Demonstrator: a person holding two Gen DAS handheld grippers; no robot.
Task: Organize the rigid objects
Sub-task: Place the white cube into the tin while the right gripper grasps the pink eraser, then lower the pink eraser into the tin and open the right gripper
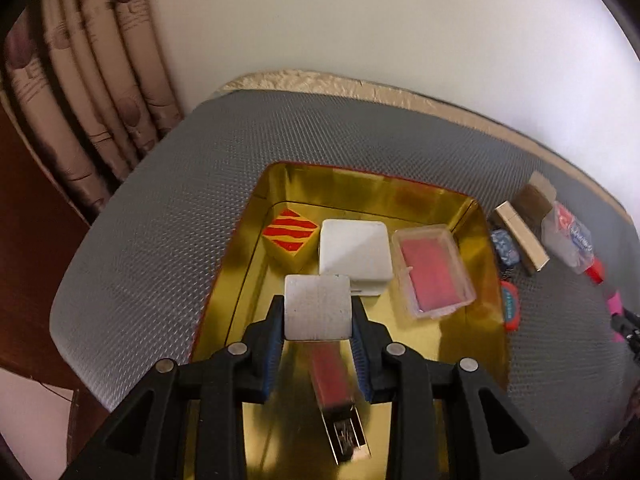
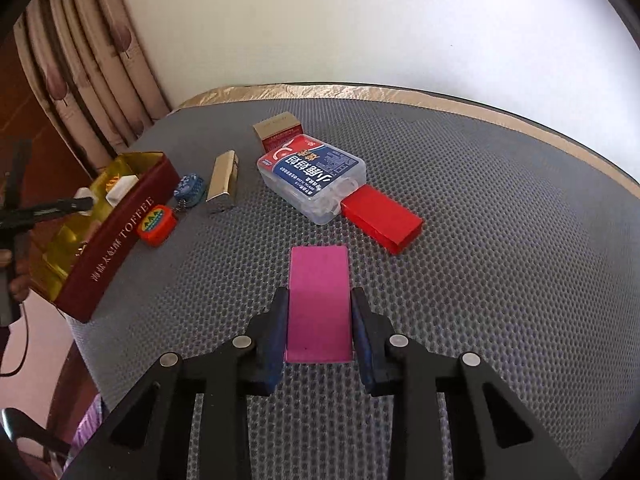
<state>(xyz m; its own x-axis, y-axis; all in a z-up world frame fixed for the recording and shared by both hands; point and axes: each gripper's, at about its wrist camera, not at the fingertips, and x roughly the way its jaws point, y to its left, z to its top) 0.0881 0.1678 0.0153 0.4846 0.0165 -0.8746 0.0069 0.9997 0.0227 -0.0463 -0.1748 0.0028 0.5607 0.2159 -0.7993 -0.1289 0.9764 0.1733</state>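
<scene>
My left gripper (image 1: 318,312) is shut on a grey-white cube (image 1: 318,306), held over the gold inside of the toffee tin (image 1: 400,188). In the tin lie a red-and-yellow striped block (image 1: 290,230), a white square box (image 1: 354,252), a clear case with a pink insert (image 1: 434,272) and a red USB stick (image 1: 334,384). My right gripper (image 2: 320,316) is shut on a flat magenta box (image 2: 319,304) that rests on the grey mat (image 2: 500,240). From the right wrist view the tin (image 2: 116,240) stands at the left with the left gripper (image 2: 82,202) over it.
On the mat beside the tin lie a red round tape measure (image 2: 157,224), a blue patterned charm (image 2: 190,188), a gold bar-shaped box (image 2: 223,184), a gold-and-red carton (image 2: 276,128), a clear floss-pick case (image 2: 312,178) and a red box (image 2: 382,218). Curtain (image 1: 80,100) at left.
</scene>
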